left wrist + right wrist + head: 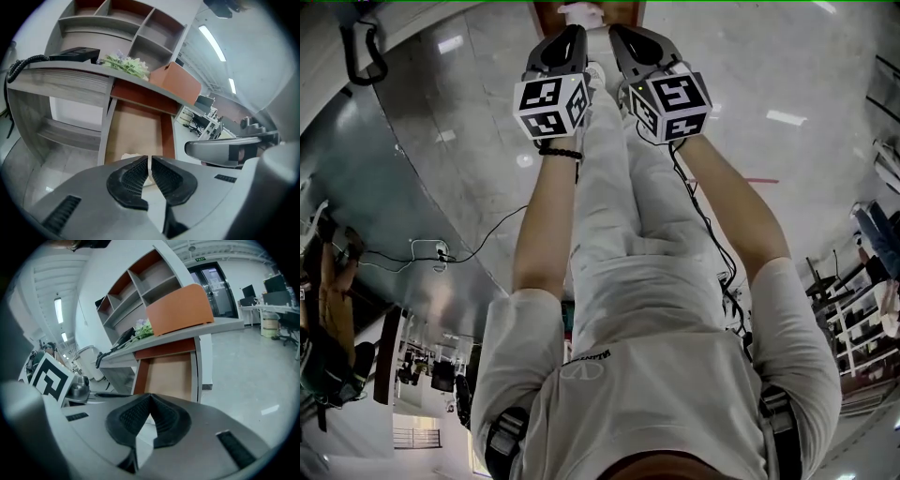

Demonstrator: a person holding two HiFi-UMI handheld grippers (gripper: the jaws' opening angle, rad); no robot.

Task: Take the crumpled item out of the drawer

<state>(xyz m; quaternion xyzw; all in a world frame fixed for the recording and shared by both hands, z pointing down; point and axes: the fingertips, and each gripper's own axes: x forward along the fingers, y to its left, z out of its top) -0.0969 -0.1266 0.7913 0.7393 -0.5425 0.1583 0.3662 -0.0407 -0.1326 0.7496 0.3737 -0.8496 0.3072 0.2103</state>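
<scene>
Left gripper view: left tongs [150,160] all but clenched. Only a hairline slit shows between the 2 ribbed pads [133,178], and nothing is gripped. Straight past the tips the drawer [136,129] stands pulled out below the surface [61,77], its brown bottom mostly bare. The crumpled item [127,156], white, lies in the drawer at its near end, beyond the tips and largely hidden behind the tongs. On the surface sit a black telephone [72,54] with a coiled cord at left, a spray of flowers [124,65] beside it, and an orange box [180,82] further right. Open shelves [140,28] rise behind these.

Right gripper view: right tongs [150,396] clenched, pad tips meeting, empty. The same drawer is ahead, open, with the orange box above it on the surface. The marker cube [51,376] of the left gripper sits at the left edge. Pale glossy floor [243,380] lies to the right of the drawer.

Head view: the person's 2 forearms reach forward side by side, 1 gripper in each hand. The 2 grippers are close together but apart. A black wristband [560,150] is on the left wrist, and a thin cable [703,220] runs along the right arm. Both pairs of tongs point away from the body, over the floor.
</scene>
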